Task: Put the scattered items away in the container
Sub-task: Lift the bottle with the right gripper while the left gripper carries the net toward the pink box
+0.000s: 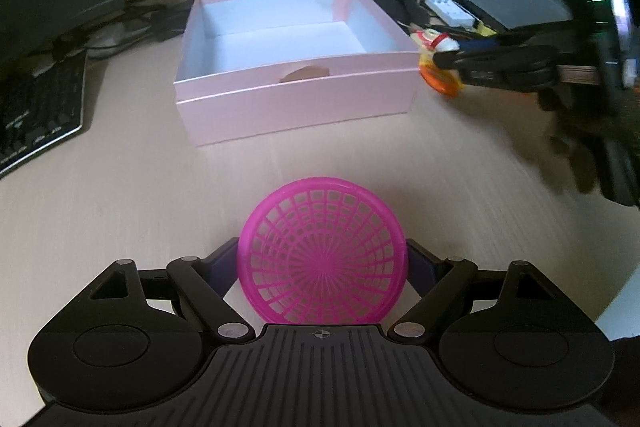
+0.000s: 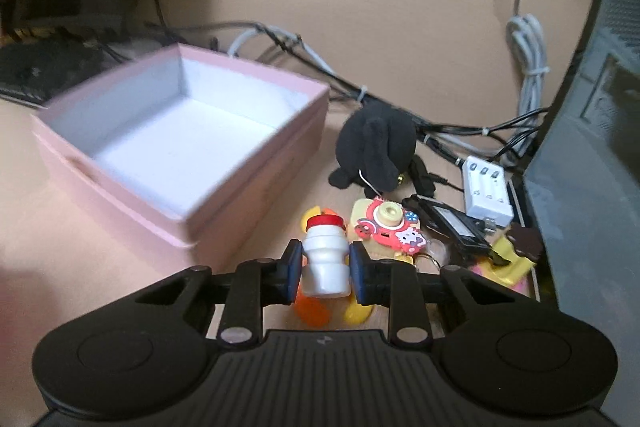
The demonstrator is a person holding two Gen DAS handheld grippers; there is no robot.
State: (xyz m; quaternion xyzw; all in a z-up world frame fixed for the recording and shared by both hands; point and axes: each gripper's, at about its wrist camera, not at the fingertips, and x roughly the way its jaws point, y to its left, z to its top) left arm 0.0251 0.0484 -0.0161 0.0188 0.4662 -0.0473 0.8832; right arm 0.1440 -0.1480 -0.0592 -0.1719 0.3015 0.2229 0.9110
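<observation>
Beside pink box (image 2: 256, 163): black plush (image 2: 376, 143), toy camera (image 2: 390, 227)

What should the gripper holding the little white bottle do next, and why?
Probably carry it left over the pink box and let go. The right hand-held gripper already pinches the white bottle between its pads, the box sits open just beside it, and its white floor looks bare.

- Left gripper (image 1: 322, 259): black ribbed housing, crosshair mark, silver pivot pins, dark-blue pads (image 1: 224, 259).
- Right gripper (image 2: 325, 263): matching black body, round side caps, blue pads (image 2: 295, 267).
</observation>
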